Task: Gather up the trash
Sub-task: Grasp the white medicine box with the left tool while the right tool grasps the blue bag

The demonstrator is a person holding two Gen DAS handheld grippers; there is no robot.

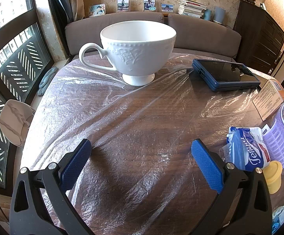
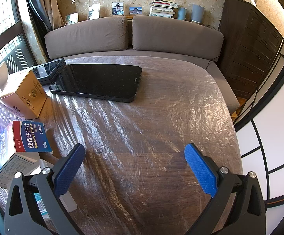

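Note:
My left gripper (image 1: 141, 149) is open and empty, low over the plastic-covered wooden table (image 1: 142, 117). To its right lie a crumpled Tempo tissue pack (image 1: 247, 148), a yellow cap (image 1: 273, 176) and a purple ribbed roller (image 1: 279, 143). My right gripper (image 2: 135, 153) is open and empty above bare table (image 2: 161, 137). To its left lie a Naproxen tablet box (image 2: 32, 137), a tan L'Oreal box (image 2: 24, 96) and more small boxes (image 2: 10, 168).
A white footed cup (image 1: 138, 51) stands at the far middle of the left wrist view, a blue-cased device (image 1: 226, 74) to its right. A black phone (image 2: 99, 82) lies far left-centre in the right wrist view. A grey sofa (image 2: 134, 35) runs behind the table.

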